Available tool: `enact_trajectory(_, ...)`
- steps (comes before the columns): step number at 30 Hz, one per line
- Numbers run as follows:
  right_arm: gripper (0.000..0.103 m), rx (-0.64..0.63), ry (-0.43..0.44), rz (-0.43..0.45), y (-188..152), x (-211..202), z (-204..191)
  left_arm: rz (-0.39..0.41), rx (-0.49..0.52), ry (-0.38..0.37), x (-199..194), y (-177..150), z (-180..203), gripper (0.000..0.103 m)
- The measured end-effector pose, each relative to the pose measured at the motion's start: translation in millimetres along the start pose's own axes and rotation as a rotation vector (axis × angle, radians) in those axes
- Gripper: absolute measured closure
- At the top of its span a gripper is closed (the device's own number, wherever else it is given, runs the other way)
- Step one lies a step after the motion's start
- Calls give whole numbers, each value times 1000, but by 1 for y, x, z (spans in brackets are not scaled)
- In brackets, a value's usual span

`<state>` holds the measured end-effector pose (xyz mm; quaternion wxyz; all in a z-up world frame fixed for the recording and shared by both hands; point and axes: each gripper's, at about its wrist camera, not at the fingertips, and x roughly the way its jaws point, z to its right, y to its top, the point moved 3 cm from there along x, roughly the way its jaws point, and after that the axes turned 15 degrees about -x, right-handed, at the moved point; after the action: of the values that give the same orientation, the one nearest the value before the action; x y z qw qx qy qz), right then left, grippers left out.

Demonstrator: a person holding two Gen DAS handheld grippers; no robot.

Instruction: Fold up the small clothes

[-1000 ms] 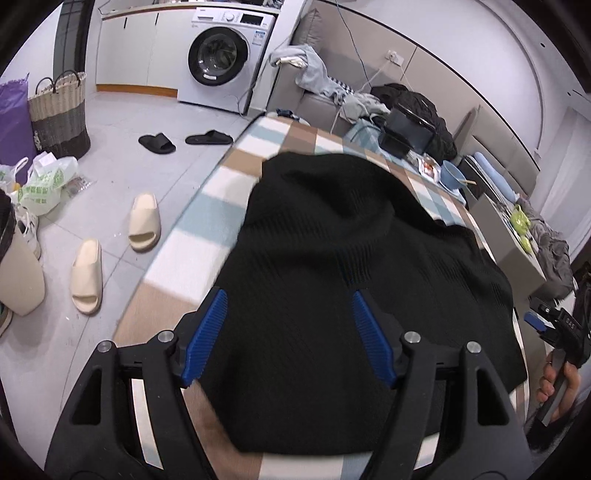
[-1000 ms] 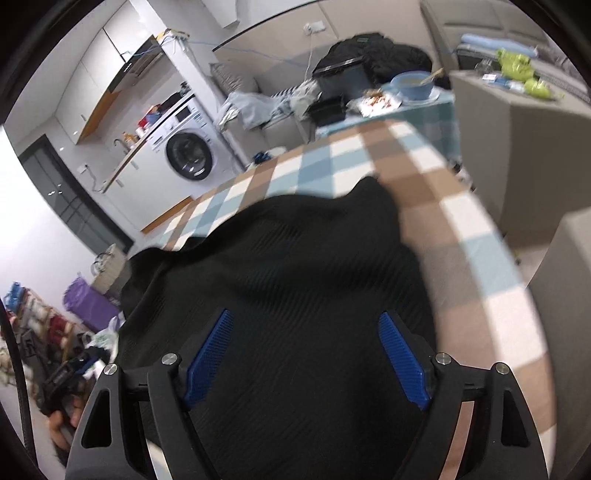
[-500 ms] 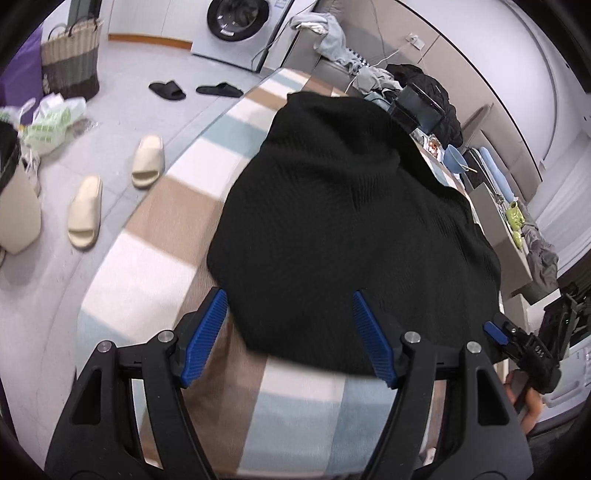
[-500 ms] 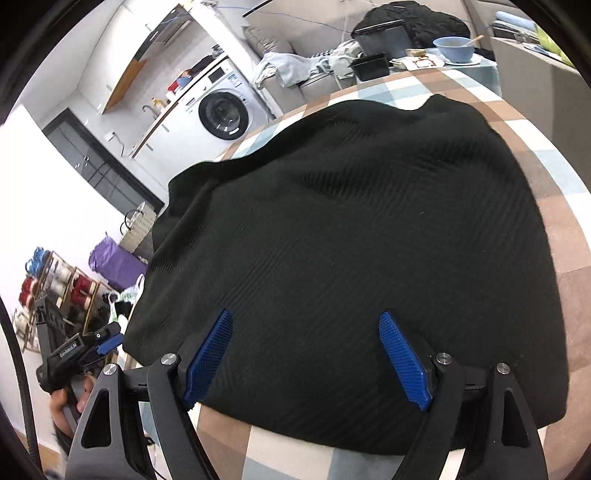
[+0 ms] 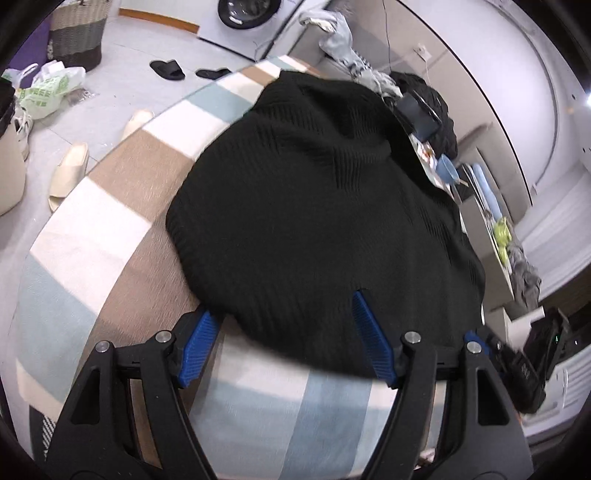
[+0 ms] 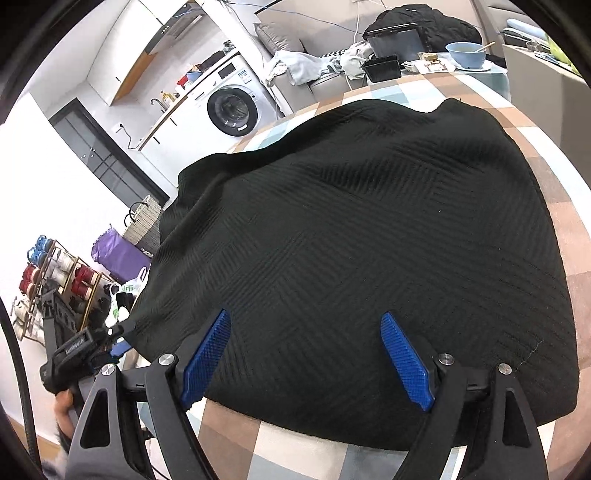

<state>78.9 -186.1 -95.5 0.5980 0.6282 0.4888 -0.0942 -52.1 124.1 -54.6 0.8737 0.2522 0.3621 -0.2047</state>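
Observation:
A black knit garment [image 5: 314, 206] lies spread on the checked tablecloth [image 5: 110, 229]; it also fills the right wrist view [image 6: 369, 240]. My left gripper [image 5: 284, 325] is open and empty, its blue pads over the garment's near hem. My right gripper [image 6: 306, 350] is open and empty, hovering over the near hem at the other side. The left gripper shows at the left edge of the right wrist view [image 6: 88, 347], by the garment's corner.
Table edge [image 5: 44, 236] drops to a floor with slippers [image 5: 70, 170], bags and a basket [image 5: 77, 33]. A washing machine [image 6: 232, 110] stands behind. A blue bowl [image 6: 465, 55], black box [image 6: 395, 40] and clothes sit at the table's far end.
Both grippers have drawn back toward the near table edge and risen, so the whole garment and its near hem now show. Both stay open.

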Motion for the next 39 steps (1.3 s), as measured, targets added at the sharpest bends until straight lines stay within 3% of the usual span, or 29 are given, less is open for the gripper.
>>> enact_trajectory(4, 18, 0, -12, -5, -3, 0, -1, 84, -67, -22, 10, 11, 4, 40)
enact_trajectory(6, 18, -6, -14, -6, -2, 1, -4, 122, -108, -20, 13, 14, 2, 69)
enact_trajectory(9, 18, -6, -14, -4, -2, 2, -4, 152, -157, -65, 14, 19, 0, 82)
enact_trajectory(13, 18, -2, -13, -3, -2, 1, -1, 203, -114, -83, -1, 16, 8, 86)
enact_trajectory(20, 18, -5, -14, -2, -4, -1, 2, 261, 60, -20, -5, 12, 30, 86)
enact_trajectory(26, 18, 5, -12, -1, -3, -3, 4, 279, 102, -36, -9, 14, 47, 87)
enact_trajectory(33, 17, 6, -4, 1, -2, -3, 6, 326, 260, -149, -20, 4, 126, 87)
enact_trajectory(39, 17, 64, 38, 11, -1, -10, 19, 258, 498, -240, 5, -44, 215, 87)
